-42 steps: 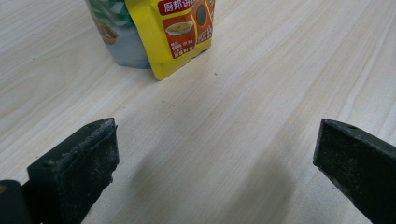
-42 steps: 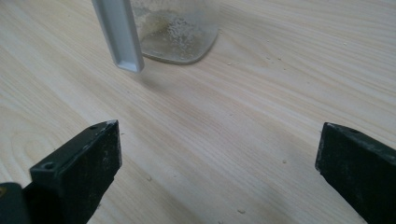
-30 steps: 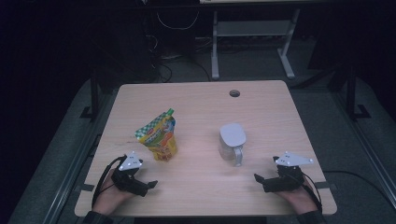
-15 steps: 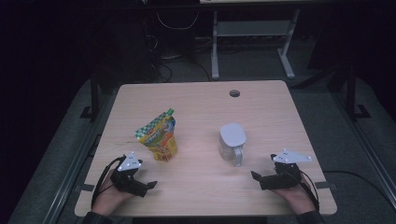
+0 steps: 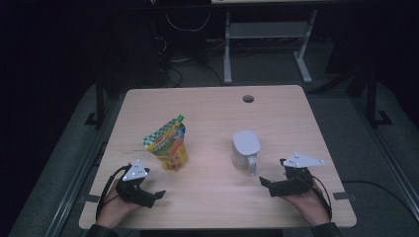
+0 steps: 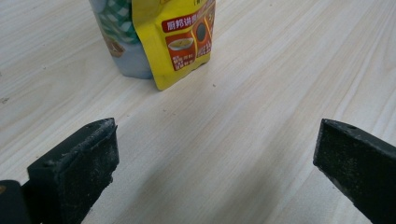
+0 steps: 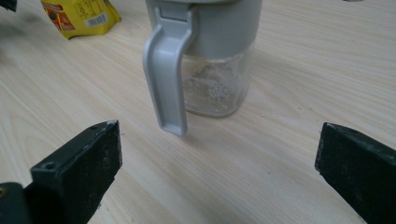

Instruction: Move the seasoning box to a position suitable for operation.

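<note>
Tipping threatens the upright pouch (image 5: 167, 147) and handled jar (image 5: 245, 149) if either wide-open, empty hand-held gripper (image 5: 152, 195) (image 5: 267, 185) nudges them while closing in.

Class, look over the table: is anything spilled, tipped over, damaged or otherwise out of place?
Nothing stands out. The yellow pouch stands upright on the table, and the lidded jar stands upright beside it with its handle toward the person. No spill shows. The left gripper and right gripper are open, near them.

yellow green-checked pouch (image 5: 167, 146); grey-lidded clear jar (image 5: 245, 149)
</note>
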{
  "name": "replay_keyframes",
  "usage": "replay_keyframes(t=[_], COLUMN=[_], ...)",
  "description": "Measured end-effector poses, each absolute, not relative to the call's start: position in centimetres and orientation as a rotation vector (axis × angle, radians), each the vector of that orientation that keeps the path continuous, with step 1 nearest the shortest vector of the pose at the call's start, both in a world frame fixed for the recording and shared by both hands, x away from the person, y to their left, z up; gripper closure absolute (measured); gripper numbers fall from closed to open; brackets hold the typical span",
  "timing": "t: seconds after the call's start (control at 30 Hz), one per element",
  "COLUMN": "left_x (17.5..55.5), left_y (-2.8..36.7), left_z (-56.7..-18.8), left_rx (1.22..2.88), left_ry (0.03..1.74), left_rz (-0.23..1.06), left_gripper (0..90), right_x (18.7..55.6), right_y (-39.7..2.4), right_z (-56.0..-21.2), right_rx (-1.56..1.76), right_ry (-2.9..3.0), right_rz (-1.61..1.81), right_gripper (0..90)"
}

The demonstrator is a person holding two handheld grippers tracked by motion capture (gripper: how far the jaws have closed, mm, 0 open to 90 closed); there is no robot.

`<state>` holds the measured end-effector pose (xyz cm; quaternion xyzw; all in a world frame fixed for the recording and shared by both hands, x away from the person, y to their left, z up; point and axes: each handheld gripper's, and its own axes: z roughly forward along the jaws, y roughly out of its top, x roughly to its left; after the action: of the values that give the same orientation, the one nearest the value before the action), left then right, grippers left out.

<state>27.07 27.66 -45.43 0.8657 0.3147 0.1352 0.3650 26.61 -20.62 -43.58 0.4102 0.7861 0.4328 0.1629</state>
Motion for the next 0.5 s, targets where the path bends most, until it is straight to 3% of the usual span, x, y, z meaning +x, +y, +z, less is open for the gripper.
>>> replay_keyframes(t=[0.5], left_x=[27.0], left_y=[27.7], left_z=[-45.4], left_rx=[2.222], left_ry=[0.809], left_rz=[0.347], left_gripper=[0.0], right_x=[27.3], right_y=[-18.4], right_z=[-42.3], right_rx=[1.149], right_ry=[2.245], right_rz=[1.245], right_gripper=[6.2])
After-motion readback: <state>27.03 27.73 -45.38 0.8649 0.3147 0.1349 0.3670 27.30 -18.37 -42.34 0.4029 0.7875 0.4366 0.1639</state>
